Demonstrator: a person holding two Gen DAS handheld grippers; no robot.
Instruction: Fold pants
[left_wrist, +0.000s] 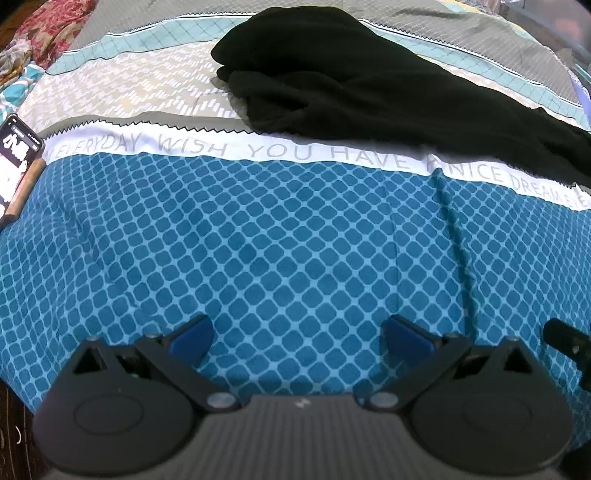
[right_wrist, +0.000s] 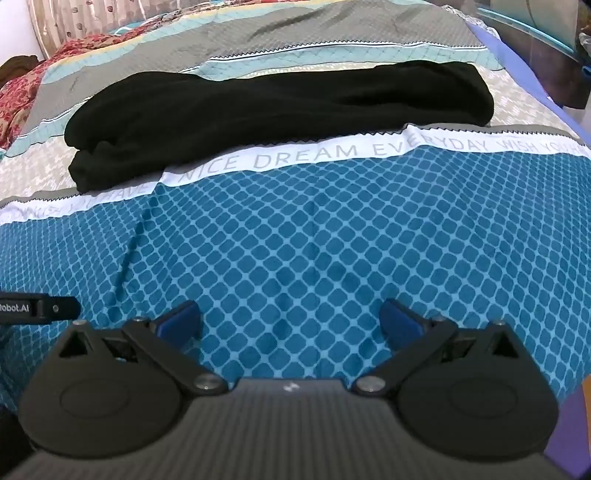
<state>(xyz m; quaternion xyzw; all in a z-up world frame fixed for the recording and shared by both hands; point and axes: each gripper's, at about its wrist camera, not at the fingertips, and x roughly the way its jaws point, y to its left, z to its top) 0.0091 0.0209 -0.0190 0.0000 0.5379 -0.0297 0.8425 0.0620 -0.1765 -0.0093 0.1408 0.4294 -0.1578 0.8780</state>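
Presently both the left gripper (left_wrist: 297, 338) and right gripper (right_wrist: 290, 325) are released and empty; approach the black pants (right_wrist: 258, 107) at opposite ends, gripping both layers squarely.

I get even, soft indoor light with faint shadows and no glare. Both fisheye views bow strongly at the edges, where detail smears slightly.

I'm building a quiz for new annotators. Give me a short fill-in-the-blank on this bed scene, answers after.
1. The pants lying on the bedsheet are ____ in colour.
2. The fingers of the left gripper hold ____.
3. The word printed on the sheet's white band right after NICE is ____.
4. At the left edge of the left wrist view lies a ____ with a lit screen.

Answers: black; nothing; DREAM; phone
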